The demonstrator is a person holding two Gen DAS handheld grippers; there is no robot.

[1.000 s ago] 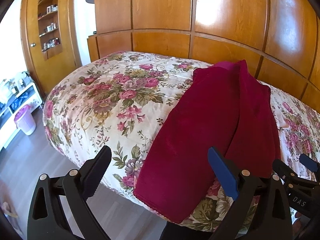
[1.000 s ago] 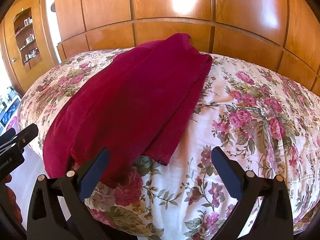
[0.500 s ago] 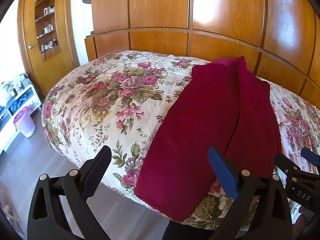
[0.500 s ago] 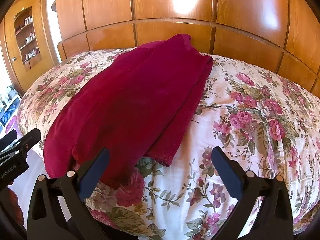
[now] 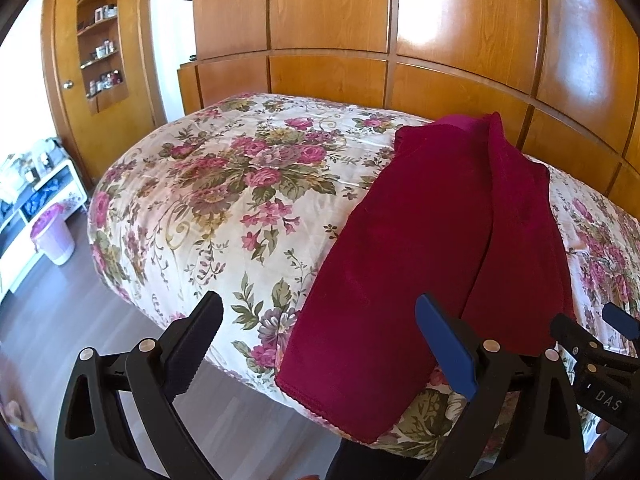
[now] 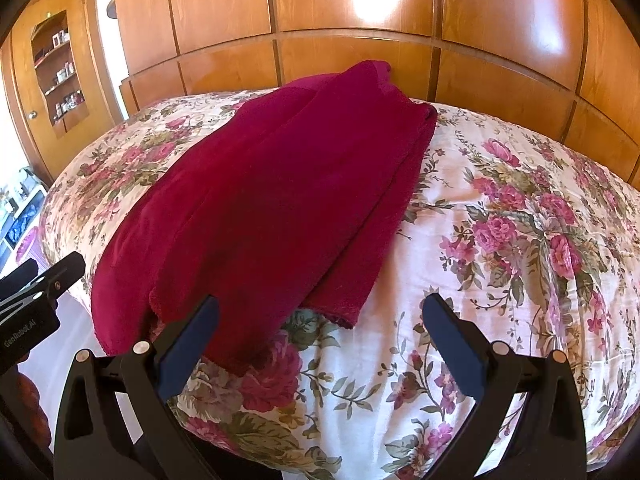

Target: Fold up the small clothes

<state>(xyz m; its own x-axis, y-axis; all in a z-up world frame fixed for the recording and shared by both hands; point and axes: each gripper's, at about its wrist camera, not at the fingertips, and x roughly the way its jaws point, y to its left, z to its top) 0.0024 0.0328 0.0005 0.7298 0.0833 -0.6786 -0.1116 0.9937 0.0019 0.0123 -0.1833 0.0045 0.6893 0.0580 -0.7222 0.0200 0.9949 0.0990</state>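
Observation:
A dark red garment [image 5: 432, 248] lies lengthwise on the floral bedspread [image 5: 224, 200], folded over itself, its near end hanging over the bed's front edge. It also shows in the right wrist view [image 6: 272, 200]. My left gripper [image 5: 320, 320] is open and empty, just in front of the garment's near left corner. My right gripper [image 6: 320, 320] is open and empty, above the garment's near right corner and the bedspread [image 6: 520, 240]. Each gripper's tip shows at the edge of the other's view.
A wooden panelled headboard wall [image 5: 440, 40] stands behind the bed. A wooden door with shelves [image 5: 100, 60] is at the left. A lilac bin [image 5: 54, 236] and a white low unit [image 5: 24, 216] stand on the dark floor at the left.
Both grippers have drawn slightly back and up from the bed. The garment has not moved. Both stay open.

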